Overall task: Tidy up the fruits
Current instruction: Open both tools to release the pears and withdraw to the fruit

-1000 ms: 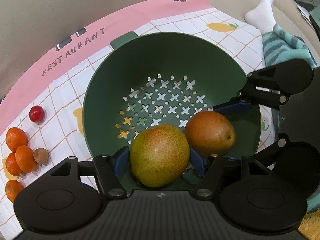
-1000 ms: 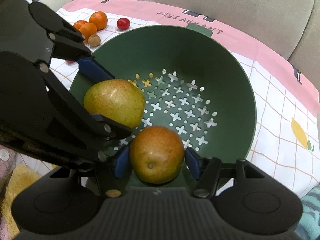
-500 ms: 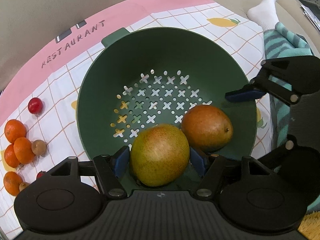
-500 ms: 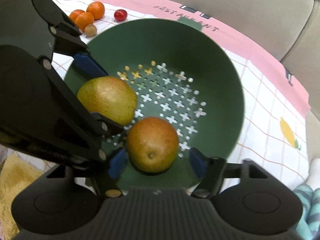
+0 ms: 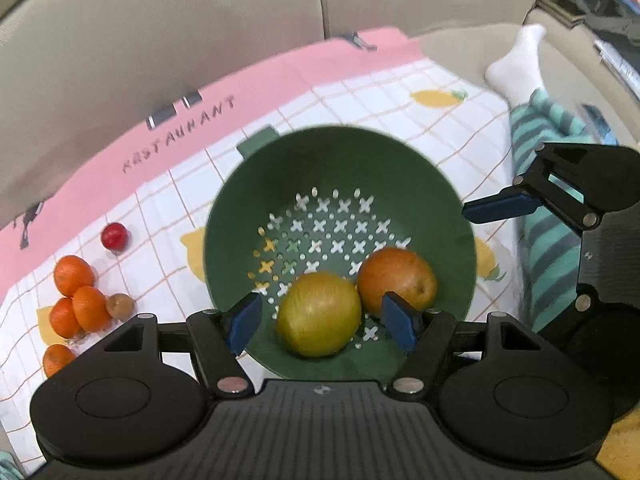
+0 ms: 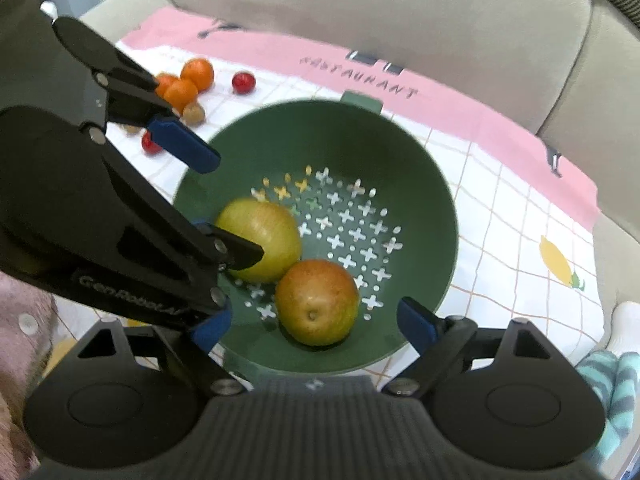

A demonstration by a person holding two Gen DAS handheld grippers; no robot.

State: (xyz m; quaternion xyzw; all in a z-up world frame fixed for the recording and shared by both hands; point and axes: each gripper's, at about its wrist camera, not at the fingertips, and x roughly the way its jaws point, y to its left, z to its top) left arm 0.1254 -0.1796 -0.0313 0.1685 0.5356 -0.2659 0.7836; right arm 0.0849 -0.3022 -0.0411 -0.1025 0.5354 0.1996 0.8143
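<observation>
Pears, one yellow-green pear (image 5: 318, 314) and one russet pear (image 6: 316, 302), lie touching at the colander's (image 5: 400, 160) near wall, left gripper (image 5: 322, 320) and right gripper (image 6: 316, 326) both having just spread open with nothing clasped, freeing them for the small fruits (image 5: 74, 300) near the cloth's (image 5: 360, 92) left edge.

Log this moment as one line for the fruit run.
left gripper: open | right gripper: open, just widened | two yellow-red pears: released in green perforated colander

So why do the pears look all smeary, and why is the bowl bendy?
Left wrist view: the camera is moving, so the green pear and colander rim smear. Right wrist view: same blur on the reddish pear; the fisheye lens bends the cloth grid.
</observation>
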